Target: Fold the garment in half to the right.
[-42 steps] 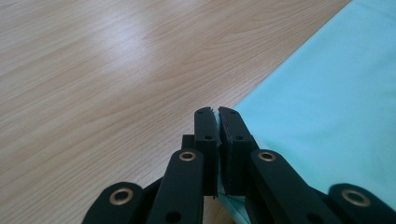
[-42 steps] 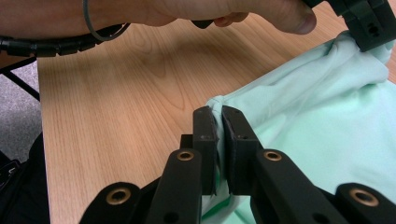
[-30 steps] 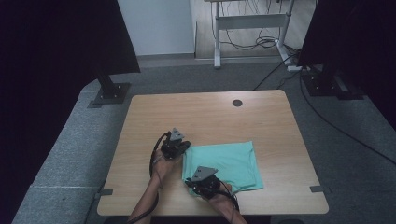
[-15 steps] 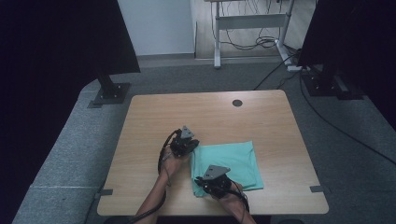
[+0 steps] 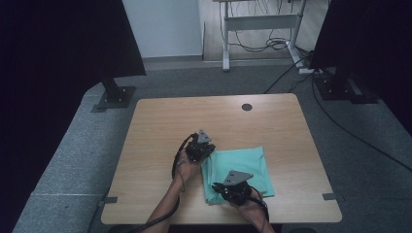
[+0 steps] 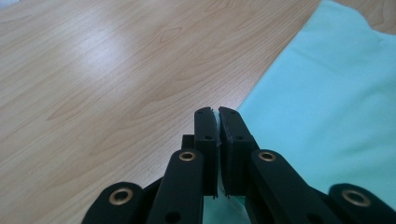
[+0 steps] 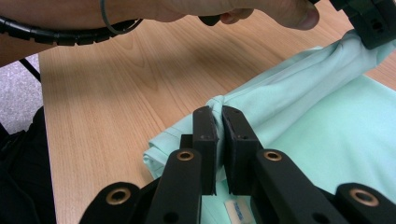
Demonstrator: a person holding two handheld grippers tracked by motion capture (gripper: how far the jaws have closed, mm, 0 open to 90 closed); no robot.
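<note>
Since the earlier frame both hands have shifted right and slightly away from the person, dragging the cloth's left edge with them.

Right tongs (image 5: 224, 187) sit near the front tabletop (image 5: 160, 121) edge, pressed together on a bunched fold of the mint-green cloth (image 5: 245, 167) at its near left corner. A small white label shows on the cloth just under the jaws in the right gripper view.

Left tongs (image 5: 206, 151) are farther up, pinching the cloth's far left corner; a sliver of fabric shows between the pads (image 6: 206, 135).

The cloth is thin, smooth and matte, folded to a rough rectangle, lying front-centre right. The edge between the two grips is lifted and gathered.

The tabletop is light wood grain with rounded corners. Its left half and far half are bare; a dark round grommet (image 5: 247, 107) sits near the far edge.
</note>
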